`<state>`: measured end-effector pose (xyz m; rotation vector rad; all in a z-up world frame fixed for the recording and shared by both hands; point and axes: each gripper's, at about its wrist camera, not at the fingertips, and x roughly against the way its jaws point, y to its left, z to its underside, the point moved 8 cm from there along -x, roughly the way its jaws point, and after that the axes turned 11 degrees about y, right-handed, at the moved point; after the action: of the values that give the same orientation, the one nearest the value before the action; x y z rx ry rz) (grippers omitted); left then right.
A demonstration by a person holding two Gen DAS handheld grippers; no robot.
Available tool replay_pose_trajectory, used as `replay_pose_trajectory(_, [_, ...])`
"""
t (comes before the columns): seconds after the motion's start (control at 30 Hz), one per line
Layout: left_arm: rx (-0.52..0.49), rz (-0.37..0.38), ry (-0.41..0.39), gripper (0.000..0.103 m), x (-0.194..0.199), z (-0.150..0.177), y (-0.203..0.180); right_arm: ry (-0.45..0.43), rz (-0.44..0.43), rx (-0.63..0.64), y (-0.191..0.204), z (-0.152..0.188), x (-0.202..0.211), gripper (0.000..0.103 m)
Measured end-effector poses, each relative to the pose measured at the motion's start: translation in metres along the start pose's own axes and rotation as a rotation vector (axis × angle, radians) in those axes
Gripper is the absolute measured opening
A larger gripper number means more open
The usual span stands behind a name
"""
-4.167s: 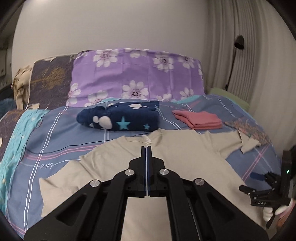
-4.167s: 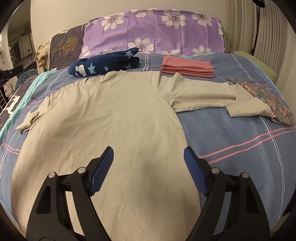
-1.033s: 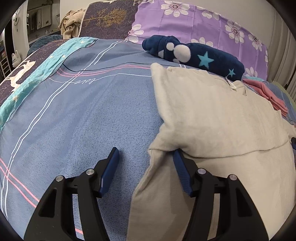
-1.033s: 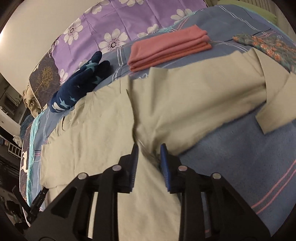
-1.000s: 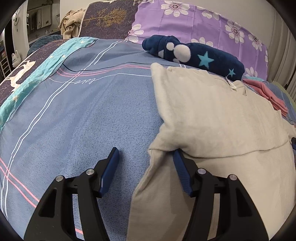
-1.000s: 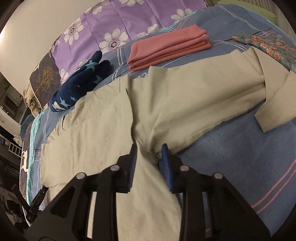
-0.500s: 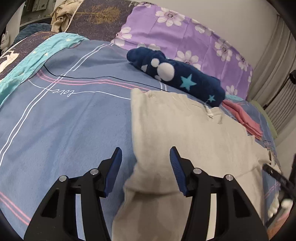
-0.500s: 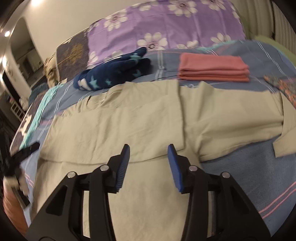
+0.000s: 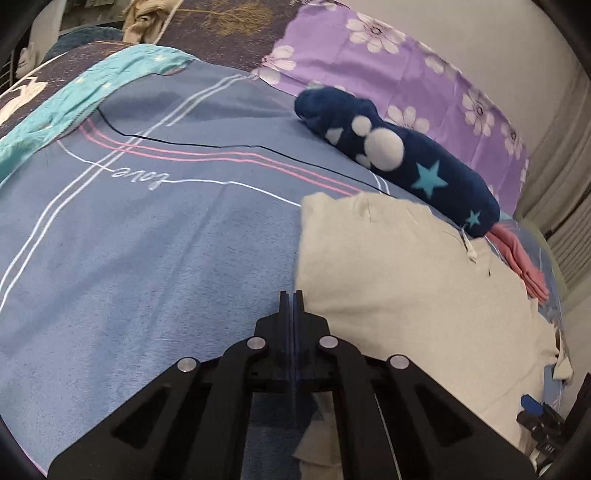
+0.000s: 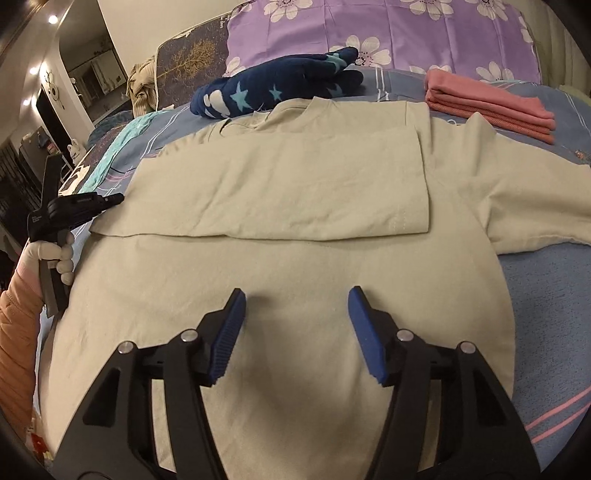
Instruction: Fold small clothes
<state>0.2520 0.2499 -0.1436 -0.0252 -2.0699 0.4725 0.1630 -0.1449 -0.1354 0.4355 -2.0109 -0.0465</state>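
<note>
Since half a second ago the left gripper (image 9: 293,295) is closing its jaws fully, gripping nothing visible, while the right gripper (image 10: 295,317) is spreading its jaws wide and empty above the beige shirt (image 10: 295,192). The shirt is lying flat on the bed (image 9: 147,240), left sleeve folded across the chest, right sleeve (image 10: 517,192) remaining outstretched. Its cotton is looking soft, matte, faintly creased.

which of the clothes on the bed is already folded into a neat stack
The pink folded garment, stacked near the purple floral pillow. The beige t-shirt lies mostly spread out, and the navy star-patterned fleece is only bunched.
</note>
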Motion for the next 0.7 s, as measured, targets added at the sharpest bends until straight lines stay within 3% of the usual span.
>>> replay_pose_trajectory(0.07, [-0.006, 0.021, 0.008, 0.003, 0.003, -0.002, -0.004, 0.002, 0.012, 0.014, 0.003, -0.001, -0.002, 0.065])
replay_pose_trajectory(0.13, [-0.009, 0.039, -0.005, 0.015, 0.008, -0.008, -0.009, 0.002, 0.015, 0.019, 0.004, -0.001, -0.002, 0.066])
replay_pose_trajectory(0.2, [-0.014, 0.044, -0.015, 0.035, 0.010, -0.017, -0.016, 0.001, 0.006, 0.015, 0.003, -0.001, -0.002, 0.067])
replay_pose_trajectory(0.33, [-0.038, -0.033, 0.018, 0.037, -0.010, -0.040, -0.025, -0.003, -0.014, 0.011, 0.002, -0.001, -0.002, 0.069])
replay_pose_trajectory(0.4, [-0.026, -0.059, 0.030, 0.031, -0.023, -0.050, -0.024, -0.004, -0.013, 0.012, 0.003, -0.001, -0.001, 0.069])
replay_pose_trajectory(0.43, [-0.025, -0.063, 0.034, 0.025, -0.028, -0.053, -0.024, -0.004, -0.013, 0.012, 0.003, -0.001, -0.001, 0.069])
replay_pose_trajectory(0.47, [-0.038, -0.070, 0.034, 0.009, -0.033, -0.056, -0.025, -0.004, -0.014, 0.012, 0.003, -0.001, -0.001, 0.069])
replay_pose_trajectory(0.5, [-0.059, -0.110, 0.023, 0.003, -0.036, -0.058, -0.024, -0.004, -0.014, 0.011, 0.003, -0.001, -0.001, 0.069])
replay_pose_trajectory(0.57, [-0.135, -0.342, 0.016, 0.000, -0.047, -0.056, -0.011, -0.005, -0.018, 0.010, 0.003, -0.001, -0.001, 0.069])
replay_pose_trajectory(0.7, [-0.133, -0.396, 0.020, 0.000, -0.040, -0.058, -0.004, -0.008, -0.027, 0.006, 0.003, -0.001, 0.000, 0.069])
